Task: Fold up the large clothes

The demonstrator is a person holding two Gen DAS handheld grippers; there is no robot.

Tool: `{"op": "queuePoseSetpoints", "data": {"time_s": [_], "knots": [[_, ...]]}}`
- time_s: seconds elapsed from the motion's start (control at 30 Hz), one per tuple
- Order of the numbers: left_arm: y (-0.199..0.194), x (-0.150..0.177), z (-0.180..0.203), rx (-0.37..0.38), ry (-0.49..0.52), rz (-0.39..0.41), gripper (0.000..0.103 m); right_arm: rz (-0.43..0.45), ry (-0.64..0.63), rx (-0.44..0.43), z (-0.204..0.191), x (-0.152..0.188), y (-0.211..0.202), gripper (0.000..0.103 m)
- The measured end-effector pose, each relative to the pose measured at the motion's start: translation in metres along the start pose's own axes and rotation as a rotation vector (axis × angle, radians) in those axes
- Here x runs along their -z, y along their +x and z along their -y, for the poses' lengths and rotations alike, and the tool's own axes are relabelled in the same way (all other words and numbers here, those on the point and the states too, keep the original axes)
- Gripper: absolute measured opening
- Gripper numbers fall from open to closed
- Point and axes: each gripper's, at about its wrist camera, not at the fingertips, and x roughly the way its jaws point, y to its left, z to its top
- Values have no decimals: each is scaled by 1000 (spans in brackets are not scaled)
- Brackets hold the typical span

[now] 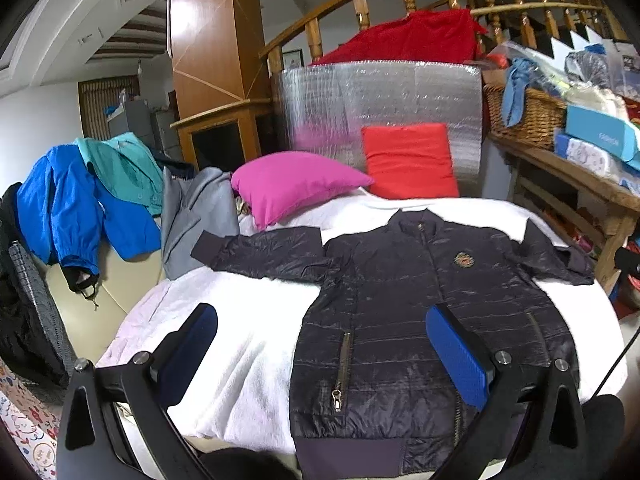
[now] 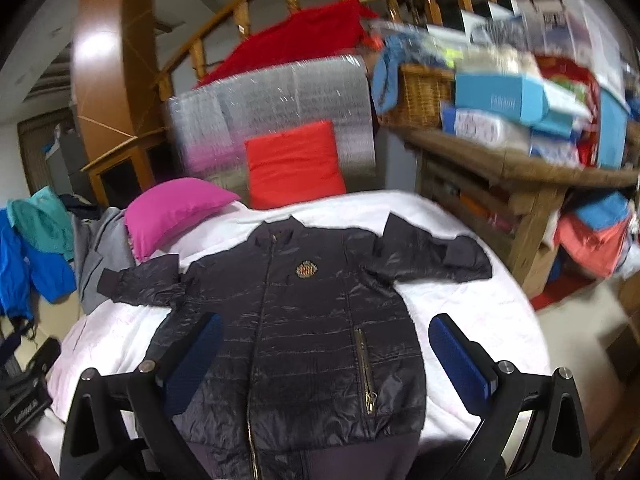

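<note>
Navy jacket (image 1: pixel 420 300) lies flat, zipped, sleeves spread, on the white bed (image 1: pixel 240 340) below the pink pillow (image 1: pixel 292 184). We hold both tools, left (image 1: pixel 322 350) and right (image 2: pixel 326 354), jaws apart, empty; no fold made yet.

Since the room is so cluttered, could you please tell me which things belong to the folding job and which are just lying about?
For the job:
dark jacket, spread flat, front up
white bed cover beneath it
left tool, open
right tool, open

Lying about:
pink pillow
red cushion
blue jacket
wicker basket
</note>
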Motion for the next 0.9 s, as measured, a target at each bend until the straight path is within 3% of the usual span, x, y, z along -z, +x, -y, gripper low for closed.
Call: {"op": "queuePoseSetpoints", "data": {"time_s": [0.4, 0.57, 0.9], "knots": [[110, -24, 9, -18, -30, -74, 103, -150, 211, 33, 63, -29, 164, 103], [154, -36, 17, -29, -37, -93, 103, -205, 387, 33, 114, -31, 231, 103], [241, -45, 52, -33, -30, -165, 103, -277, 732, -42, 203, -8, 323, 103]]}}
